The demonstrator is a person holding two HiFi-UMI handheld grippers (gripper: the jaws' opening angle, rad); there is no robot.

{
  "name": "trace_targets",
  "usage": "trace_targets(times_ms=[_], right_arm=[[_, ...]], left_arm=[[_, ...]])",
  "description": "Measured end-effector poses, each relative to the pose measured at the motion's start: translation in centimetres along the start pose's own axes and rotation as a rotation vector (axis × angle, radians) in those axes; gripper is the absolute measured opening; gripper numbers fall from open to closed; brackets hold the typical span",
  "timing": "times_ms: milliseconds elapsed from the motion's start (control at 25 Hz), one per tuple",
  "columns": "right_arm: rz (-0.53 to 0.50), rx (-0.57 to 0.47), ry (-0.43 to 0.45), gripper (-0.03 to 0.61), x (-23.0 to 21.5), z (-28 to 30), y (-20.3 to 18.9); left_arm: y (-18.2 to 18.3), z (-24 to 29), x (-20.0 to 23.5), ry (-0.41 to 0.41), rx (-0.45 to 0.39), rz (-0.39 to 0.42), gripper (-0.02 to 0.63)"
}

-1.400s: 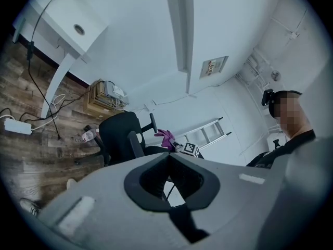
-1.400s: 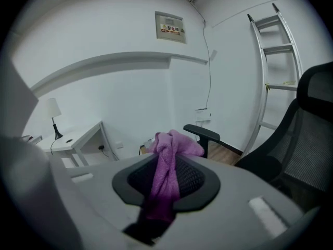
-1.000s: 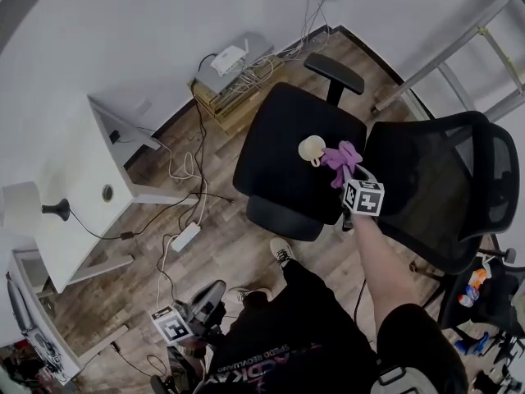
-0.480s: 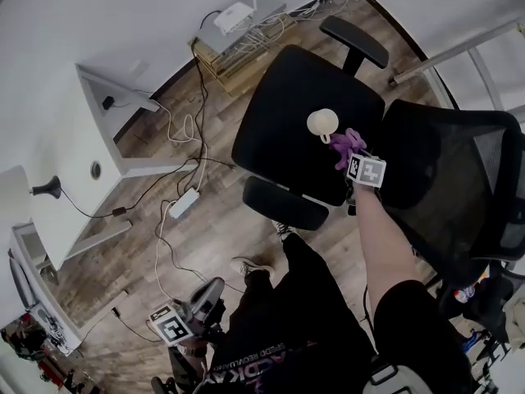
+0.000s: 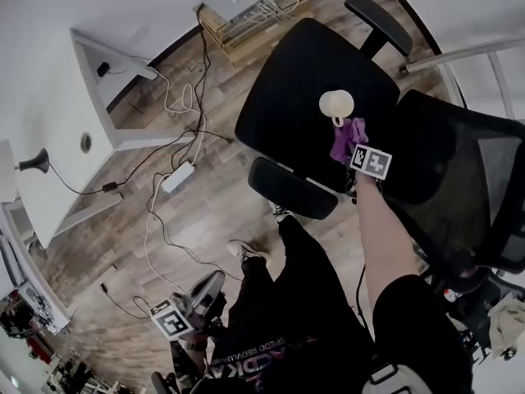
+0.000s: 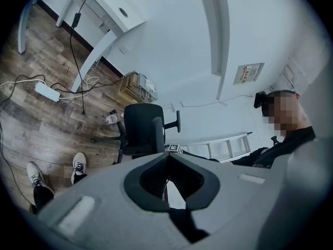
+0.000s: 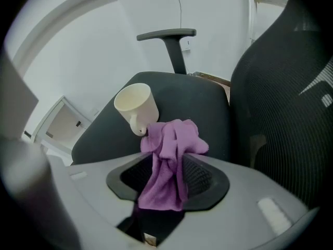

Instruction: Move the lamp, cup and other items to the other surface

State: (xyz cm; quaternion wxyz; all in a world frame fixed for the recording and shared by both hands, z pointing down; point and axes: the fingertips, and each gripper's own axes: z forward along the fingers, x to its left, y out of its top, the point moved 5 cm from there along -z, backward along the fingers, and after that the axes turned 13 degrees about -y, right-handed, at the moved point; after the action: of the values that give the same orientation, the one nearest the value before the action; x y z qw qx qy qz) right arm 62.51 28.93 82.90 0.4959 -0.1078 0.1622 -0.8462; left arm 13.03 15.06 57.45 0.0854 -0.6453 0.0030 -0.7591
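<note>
Spreading its jaws just now, right tool (image 7: 174, 165) flanks purple cloth (image 7: 174, 137), seemingly loose, beside cup (image 7: 135, 104).

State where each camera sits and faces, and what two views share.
Head view: on the head, down at the office chair; legs, right forearm, left gripper, right gripper.
Left gripper view: low, facing the chair; its shut jaws, shoes.
Right gripper view: over the seat; jaws, just opening, flank the purple cloth.
Shared: head and right views show cup beside cloth.
</note>
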Motion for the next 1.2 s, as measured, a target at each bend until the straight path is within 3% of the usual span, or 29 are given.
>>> trace_targets(times_ms=[280, 440, 560, 760, 920, 1200], right_arm=[[-0.073, -0.057, -0.034, 0.181, -0.2, -4.1, 0.8], [-0.15, -0.161, -0.034, -0.003, 0.8, -8.6, 2.1], [-0.232, -0.201, -0.026, -0.003, 2.2, -11.4, 2.7], [-0.249, -0.257, 0.035, -0.002, 3.8, -15.3, 3.0], [-0.284, -0.308, 0.178, -0.002, 7.3, -19.4, 1.7], [-0.595, -0.35, 0.606, 0.0, 23.2, -28.6, -4.1]], left_arm=[[0.4, -1.7, -0.2, -0.076, -0.058, 0.038, -0.003], [0.5, -4.1, -0.7, -0.111, -0.092, 0.065, -0.003], [0.6, -5.9, -1.2, -0.134, -0.115, 0.09, -0.003], [0.1, -7.7, -2.0, -0.166, -0.141, 0.131, -0.003], [-0.3, -9.9, -2.3, -0.196, -0.167, 0.166, -0.003], [0.2, -15.4, -3.3, -0.208, -0.244, 0.236, -0.003]])
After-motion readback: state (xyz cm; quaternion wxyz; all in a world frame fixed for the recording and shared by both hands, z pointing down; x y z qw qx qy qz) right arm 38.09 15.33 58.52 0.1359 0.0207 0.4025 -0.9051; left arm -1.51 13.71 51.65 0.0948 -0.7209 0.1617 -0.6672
